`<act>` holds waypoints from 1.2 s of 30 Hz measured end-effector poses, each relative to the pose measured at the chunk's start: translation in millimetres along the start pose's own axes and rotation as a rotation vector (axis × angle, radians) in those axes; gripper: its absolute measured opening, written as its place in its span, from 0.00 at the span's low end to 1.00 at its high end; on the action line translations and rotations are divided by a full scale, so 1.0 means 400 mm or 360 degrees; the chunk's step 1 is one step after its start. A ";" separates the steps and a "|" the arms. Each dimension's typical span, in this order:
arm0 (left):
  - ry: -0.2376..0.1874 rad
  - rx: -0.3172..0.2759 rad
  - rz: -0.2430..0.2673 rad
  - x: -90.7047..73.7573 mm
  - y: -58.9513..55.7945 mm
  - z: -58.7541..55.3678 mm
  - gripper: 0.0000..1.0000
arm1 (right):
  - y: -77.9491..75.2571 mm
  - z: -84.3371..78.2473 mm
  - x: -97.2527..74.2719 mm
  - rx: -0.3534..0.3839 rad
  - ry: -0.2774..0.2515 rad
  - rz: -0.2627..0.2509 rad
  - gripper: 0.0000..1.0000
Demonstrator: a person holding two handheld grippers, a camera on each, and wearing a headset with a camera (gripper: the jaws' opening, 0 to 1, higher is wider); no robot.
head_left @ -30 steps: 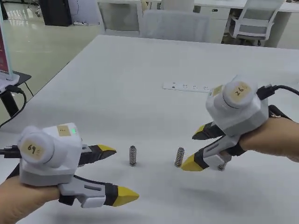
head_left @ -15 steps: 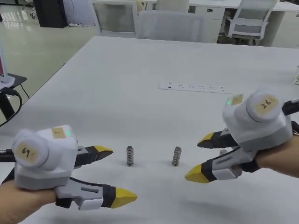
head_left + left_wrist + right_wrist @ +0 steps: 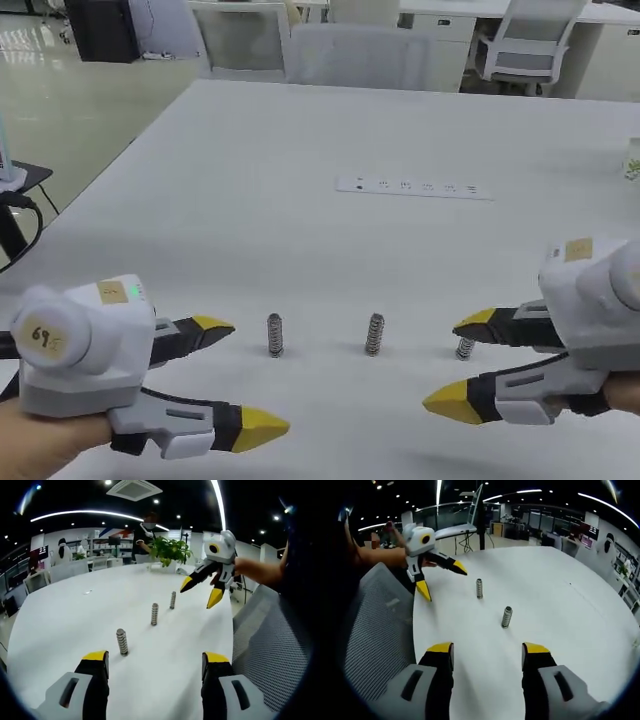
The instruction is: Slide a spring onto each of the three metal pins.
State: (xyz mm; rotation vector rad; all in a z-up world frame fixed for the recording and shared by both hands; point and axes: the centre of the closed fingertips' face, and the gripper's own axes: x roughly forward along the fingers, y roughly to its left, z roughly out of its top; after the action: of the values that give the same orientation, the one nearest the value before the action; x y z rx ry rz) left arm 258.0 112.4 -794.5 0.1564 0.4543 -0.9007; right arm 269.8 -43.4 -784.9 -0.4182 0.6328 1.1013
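The left gripper and right gripper hold jaws apart, empty; between them 3 springs stand on the desk, likely light and springy: pinch gently mid-coil

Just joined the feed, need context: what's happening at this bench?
A person holds a gripper in each hand over a white table. The left spring, middle spring and right spring stand upright in a row; the pins can't be made out. The left gripper and right gripper are both open and hold nothing, one at each end of the row.
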 end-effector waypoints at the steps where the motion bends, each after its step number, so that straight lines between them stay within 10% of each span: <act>1: 0.0001 -0.0002 0.0000 0.000 -0.001 -0.001 0.72 | -0.004 -0.006 -0.006 0.0009 -0.0002 -0.0014 0.54; 36: -0.0040 -0.0073 0.0048 -0.013 -0.010 -0.007 0.74 | -0.081 -0.095 -0.135 0.0100 -0.0308 -0.0200 0.67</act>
State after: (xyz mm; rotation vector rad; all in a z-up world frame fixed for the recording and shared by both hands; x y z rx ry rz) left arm 251.4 114.6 -794.7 0.1099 0.4477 -0.8609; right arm 272.8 -116.4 -777.9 -0.2888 0.4628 0.9854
